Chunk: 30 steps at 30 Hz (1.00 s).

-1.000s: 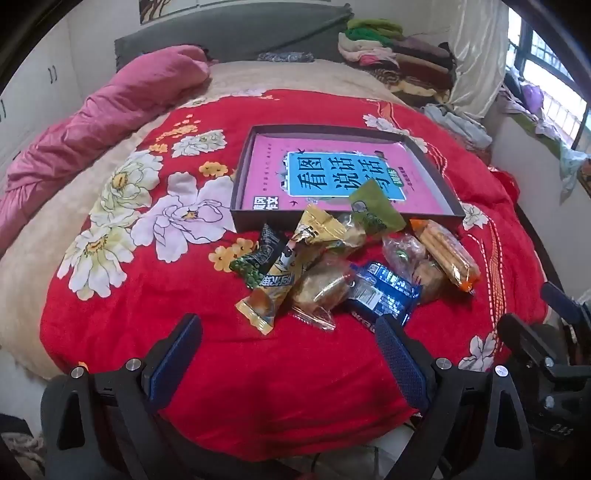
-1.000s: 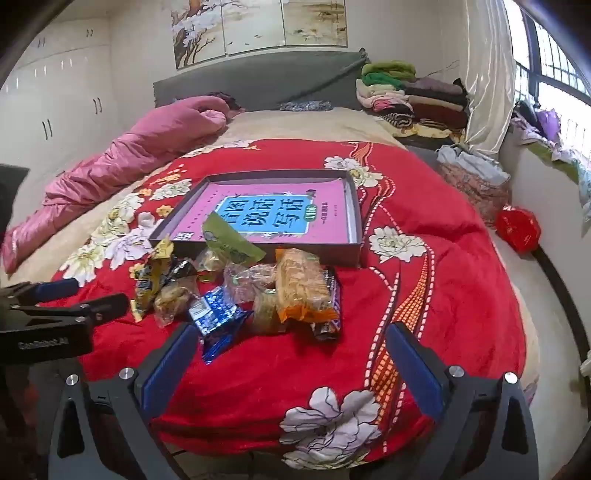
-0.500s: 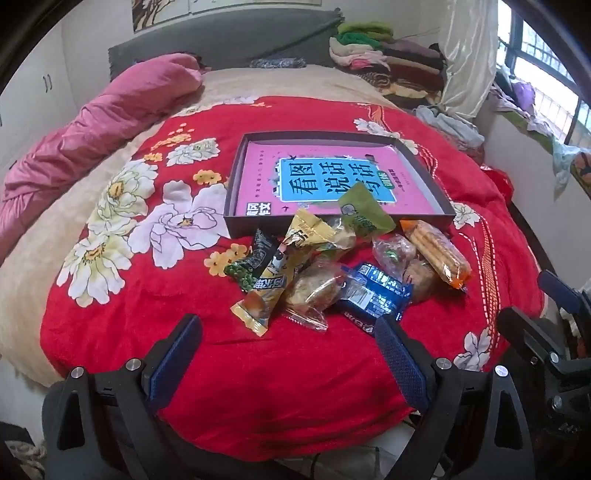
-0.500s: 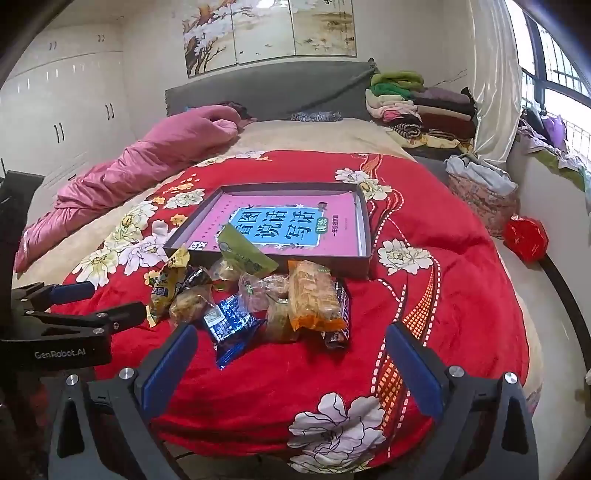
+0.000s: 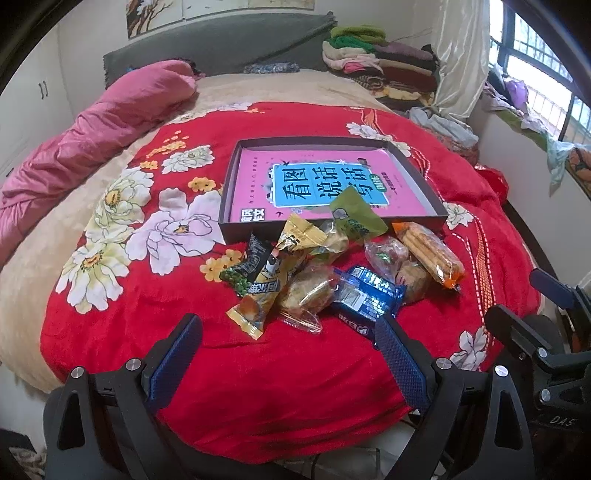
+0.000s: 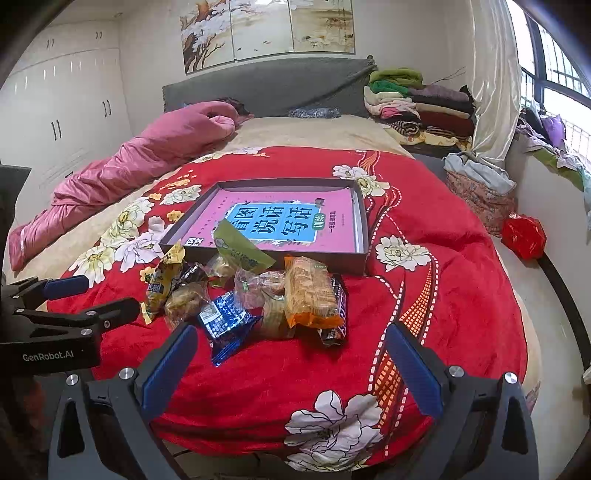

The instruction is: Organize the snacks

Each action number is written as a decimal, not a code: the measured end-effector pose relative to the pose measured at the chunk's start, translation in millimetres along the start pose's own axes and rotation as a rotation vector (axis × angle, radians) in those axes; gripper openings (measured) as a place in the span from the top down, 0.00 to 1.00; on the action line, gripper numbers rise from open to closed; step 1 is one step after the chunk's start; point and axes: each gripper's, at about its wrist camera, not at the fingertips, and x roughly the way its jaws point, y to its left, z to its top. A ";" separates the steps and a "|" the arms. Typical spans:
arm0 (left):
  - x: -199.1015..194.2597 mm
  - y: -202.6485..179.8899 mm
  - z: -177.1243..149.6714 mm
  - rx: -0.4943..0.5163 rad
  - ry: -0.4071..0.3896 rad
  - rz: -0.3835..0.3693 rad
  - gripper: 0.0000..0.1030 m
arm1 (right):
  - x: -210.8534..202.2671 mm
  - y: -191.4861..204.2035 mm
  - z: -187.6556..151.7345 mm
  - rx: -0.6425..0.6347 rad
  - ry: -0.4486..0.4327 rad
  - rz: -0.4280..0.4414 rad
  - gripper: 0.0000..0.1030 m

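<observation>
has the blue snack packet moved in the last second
No. The blue snack packet lies in the same spot in the pile below the tray.

Grey headboard [image 6: 266,88], white wardrobes [image 6: 62,110], bright window [image 6: 557,74], floral wall panels [image 6: 266,33].

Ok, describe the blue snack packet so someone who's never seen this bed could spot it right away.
On the red floral blanket, find the shallow dark tray with a pink book inside; a snack pile lies along its near edge. The blue packet sits at the pile's front. It is the only shiny blue wrapper; its neighbours are yellow, green, clear or orange.
</observation>
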 end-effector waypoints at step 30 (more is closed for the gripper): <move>4.9 0.4 -1.3 0.000 0.016 -0.010 0.08 | 4.4 -4.3 -1.9 0.009 0.008 -0.004 0.01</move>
